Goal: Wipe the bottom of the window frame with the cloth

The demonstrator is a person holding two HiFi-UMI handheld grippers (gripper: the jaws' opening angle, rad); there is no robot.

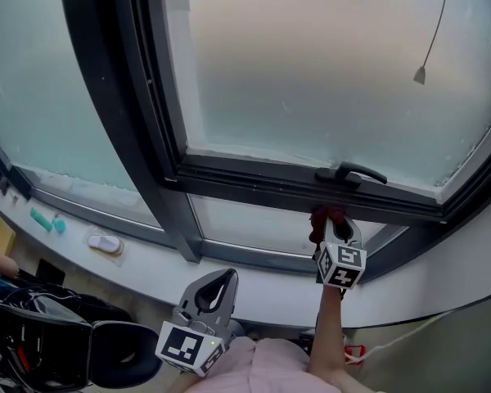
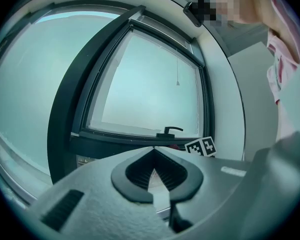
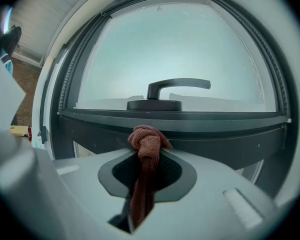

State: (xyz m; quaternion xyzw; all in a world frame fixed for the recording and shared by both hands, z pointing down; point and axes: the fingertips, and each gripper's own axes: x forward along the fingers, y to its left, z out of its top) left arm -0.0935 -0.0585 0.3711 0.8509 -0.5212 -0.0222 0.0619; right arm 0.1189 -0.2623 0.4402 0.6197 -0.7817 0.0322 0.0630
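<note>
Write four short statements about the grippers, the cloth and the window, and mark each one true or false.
1. The right gripper is shut on a reddish cloth. True.
2. The left gripper holds a second cloth. False: its jaws meet with nothing between them.
3. The cloth is up by the bottom frame bar, below the window handle. True.
4. The window handle's lever points straight up. False: it lies level.

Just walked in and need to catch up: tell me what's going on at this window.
A person works with a gripper in each hand. The right gripper, fingers shut on a knotted reddish cloth, holds it up at the window frame's bottom rail, just below the handle; contact can't be confirmed. The left gripper hangs lower, fingers shut and empty, away from the frame.
</note>
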